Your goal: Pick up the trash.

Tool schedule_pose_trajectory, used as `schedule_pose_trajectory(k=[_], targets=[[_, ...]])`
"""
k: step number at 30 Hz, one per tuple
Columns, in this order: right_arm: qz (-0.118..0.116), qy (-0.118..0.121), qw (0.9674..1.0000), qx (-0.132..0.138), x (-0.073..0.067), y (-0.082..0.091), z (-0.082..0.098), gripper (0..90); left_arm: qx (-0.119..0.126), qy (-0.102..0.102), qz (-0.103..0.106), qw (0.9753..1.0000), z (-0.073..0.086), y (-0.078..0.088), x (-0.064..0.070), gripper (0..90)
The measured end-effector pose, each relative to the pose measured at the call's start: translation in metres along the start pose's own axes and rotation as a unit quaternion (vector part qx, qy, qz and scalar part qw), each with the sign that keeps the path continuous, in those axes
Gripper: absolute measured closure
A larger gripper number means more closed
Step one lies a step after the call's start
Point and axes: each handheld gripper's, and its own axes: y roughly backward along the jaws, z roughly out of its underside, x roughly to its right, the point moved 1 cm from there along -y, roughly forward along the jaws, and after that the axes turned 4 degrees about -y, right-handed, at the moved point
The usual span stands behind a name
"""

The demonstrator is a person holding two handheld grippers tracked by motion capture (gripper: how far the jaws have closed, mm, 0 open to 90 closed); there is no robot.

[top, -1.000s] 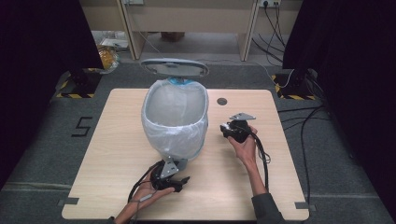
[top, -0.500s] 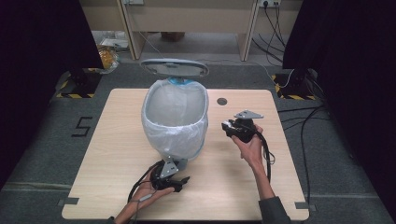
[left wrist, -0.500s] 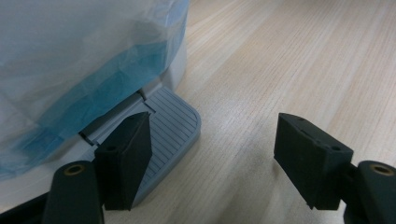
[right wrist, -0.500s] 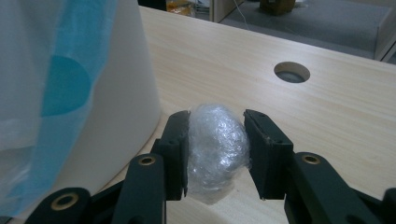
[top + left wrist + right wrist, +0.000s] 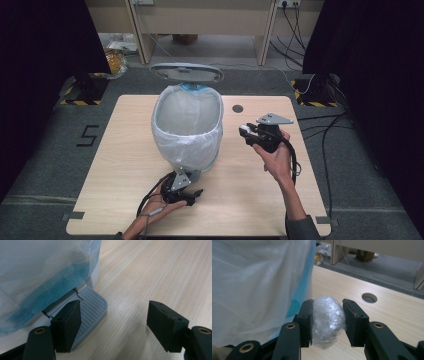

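Pedal bin, lid raised, with a wad held ready beside it. The right tongs (image 5: 327,322) are clamped on a crumpled ball of clear plastic film (image 5: 328,320), held above the pale wooden counter (image 5: 125,150) just to the right of the white pedal bin lined with a translucent white bag over a blue one (image 5: 187,127); the ball is level with the bin's upper wall, not yet over the opening. The left tongs (image 5: 182,192) lie at the bin's foot with a gap between the jaws and nothing gripped; one jaw rests on the grey ribbed foot pedal (image 5: 91,306), the other over bare counter, and the grey oval lid (image 5: 186,73) stands raised behind the rim. Risks, as judged from this position: if the left jaw slides off the pedal's ribbed face, the lid would probably drop before the ball is inside; if the right tongs approach too low, the ball or a jaw could snag the loose liner and drag it off the rim, or nudge the light bin sideways; a release made short of the opening would leave the ball on the counter. The high view gives the overall layout, the lid's raised state and both hands; the left gripper view alone resolves the jaw's contact with the pedal, and the right gripper view alone shows the pads (image 5: 307,322) pressing both sides of the ball, with the round cable hole in the counter (image 5: 369,297) beyond.
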Motion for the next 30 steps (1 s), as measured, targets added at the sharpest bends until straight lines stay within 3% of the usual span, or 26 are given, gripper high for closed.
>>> schedule_pose_trajectory(k=[14,30], targets=[[-0.018,0.016,0.9992,0.033,-0.020,0.030,-0.049,61.7,-0.001,0.000,0.000,1.0000,0.000,0.000,0.000,27.1],[-0.039,0.034,0.9978,0.041,-0.042,0.023,-0.089,61.7,-0.001,-0.001,0.001,1.0000,0.000,0.000,0.000,27.2]])
